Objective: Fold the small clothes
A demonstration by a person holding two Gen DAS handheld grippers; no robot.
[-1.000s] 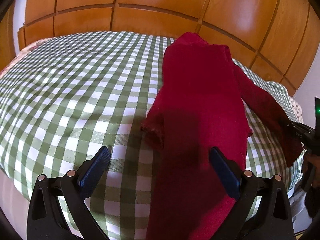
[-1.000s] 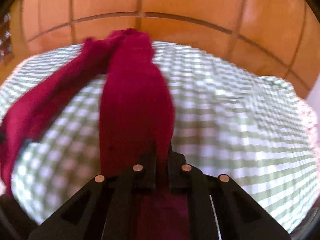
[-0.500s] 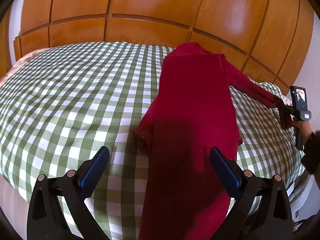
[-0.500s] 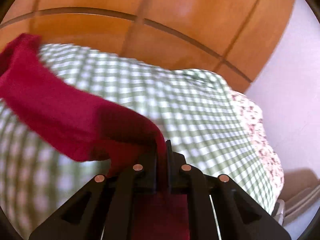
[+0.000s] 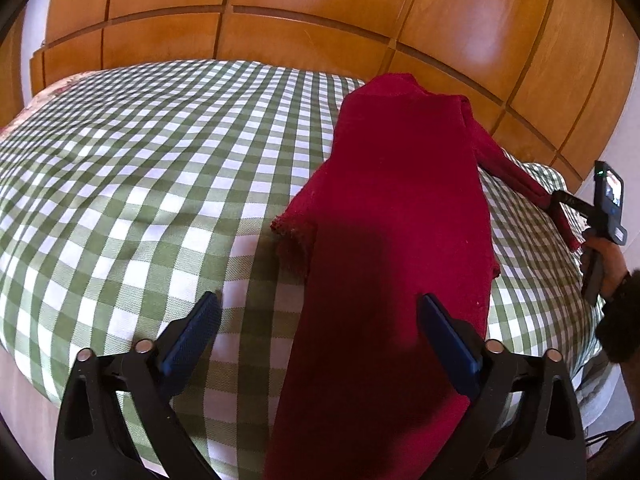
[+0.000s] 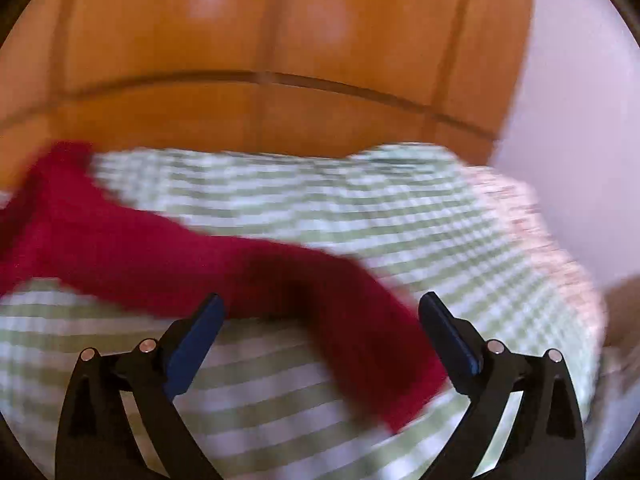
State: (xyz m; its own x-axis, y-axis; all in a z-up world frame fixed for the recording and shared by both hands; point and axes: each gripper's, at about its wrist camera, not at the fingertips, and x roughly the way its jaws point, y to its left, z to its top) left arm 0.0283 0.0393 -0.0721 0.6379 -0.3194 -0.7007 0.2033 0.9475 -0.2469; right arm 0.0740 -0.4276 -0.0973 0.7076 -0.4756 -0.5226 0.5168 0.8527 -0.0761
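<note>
Left view sharp, daylit; claw shadow on red garment (image 5: 400, 208) at 6 o'clock. Right view motion-blurred; fisheye corners black.

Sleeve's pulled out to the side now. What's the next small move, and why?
Probably draw the right gripper back clear of the red sleeve: its jaws are opening, the pads press nothing, and the sleeve lies stretched across the checked bedcover while the left gripper hovers over the red garment.

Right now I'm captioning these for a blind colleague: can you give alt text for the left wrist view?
A red garment lies lengthwise on a green-and-white checked bedspread, one sleeve stretched out toward the right gripper at the bed's edge. The left gripper hovers over the garment's near end, jaws wide and closing slightly, gripping nothing. A wooden headboard stands behind.
</note>
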